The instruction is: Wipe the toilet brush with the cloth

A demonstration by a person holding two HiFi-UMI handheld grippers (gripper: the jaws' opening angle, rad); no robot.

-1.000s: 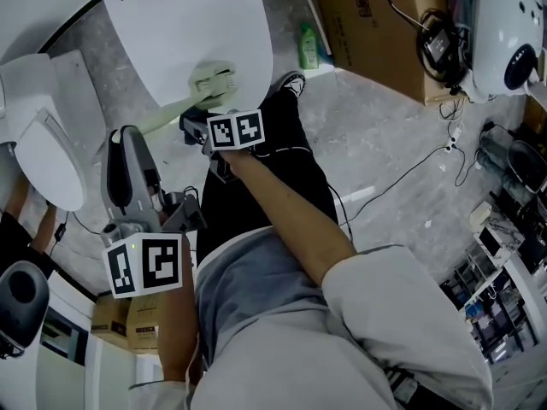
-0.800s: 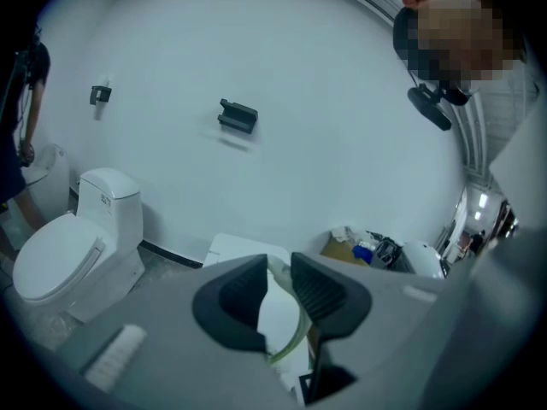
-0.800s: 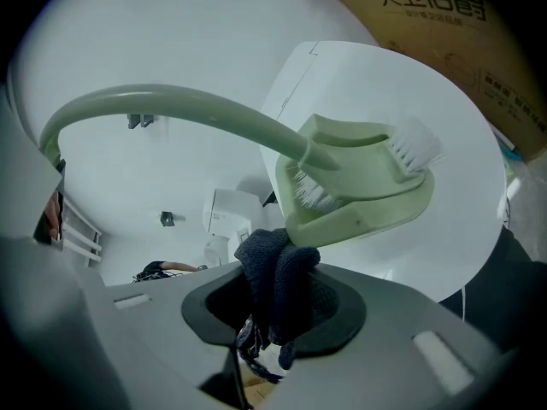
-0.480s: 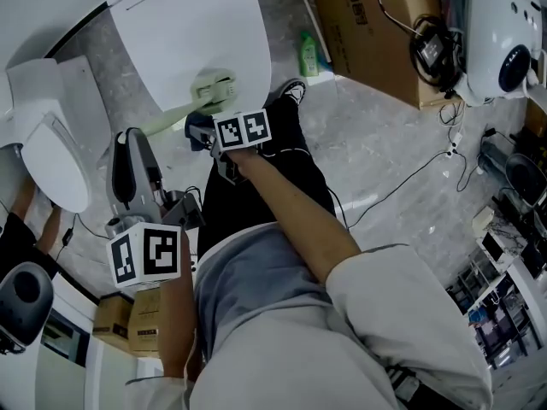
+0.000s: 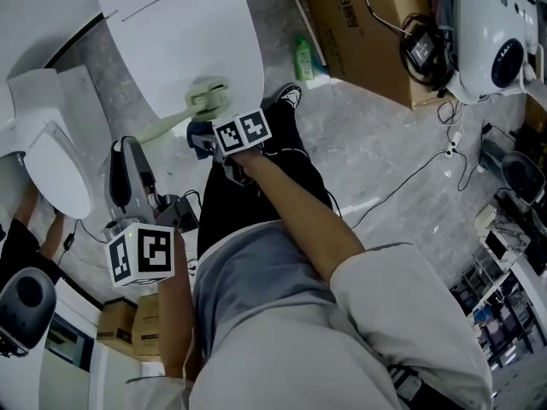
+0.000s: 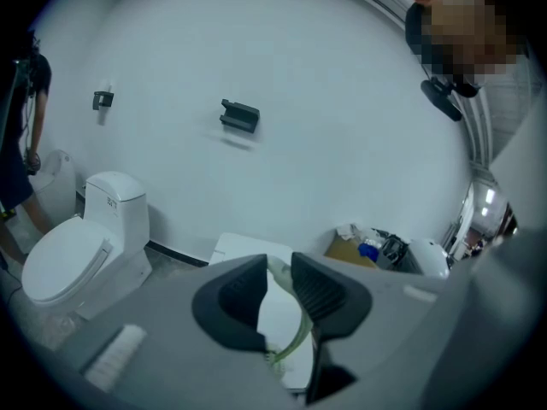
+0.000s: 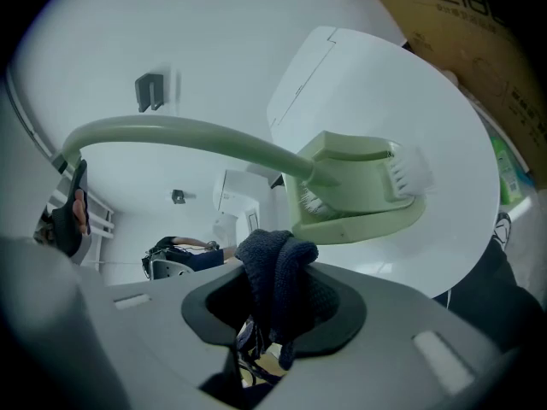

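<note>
**Q:** What is the largest thing here?

**A:** In the head view, a big white toilet lid (image 5: 188, 41) fills the top. A second white toilet (image 5: 51, 165) stands to its left. A brown cardboard box (image 5: 359, 24) sits on the grey floor to its right. The person's arms, shirt and dark trousers fill the lower half.

**Q:** Where are the two grippers?

**A:** The left gripper (image 5: 128, 148) is at lower left, pointing up toward the lid. The right gripper (image 5: 202, 135) is just below the lid's front edge.

**Q:** And the toilet brush?

**A:** The pale green toilet brush (image 5: 208, 96) has its head over the lid's front edge. Its handle slants down and left to the left gripper. The head view does not show the grip itself. The left gripper view does, with the jaws clenched on the thin green handle. Only the right gripper view shows the white bristles at the head, seen close from below.

**Q:** Where is the cloth?

**A:** The dark blue cloth (image 7: 273, 267) is bunched up and clamped between the right jaws. Its top sits just under the brush head, and I cannot tell whether they touch. The head view shows only a dark scrap of it at that gripper's tip.

**Q:** Anything smaller?

**A:** A little green bottle (image 5: 305, 55) stands on the floor beside the box. Only the head view shows it standing there.
</note>
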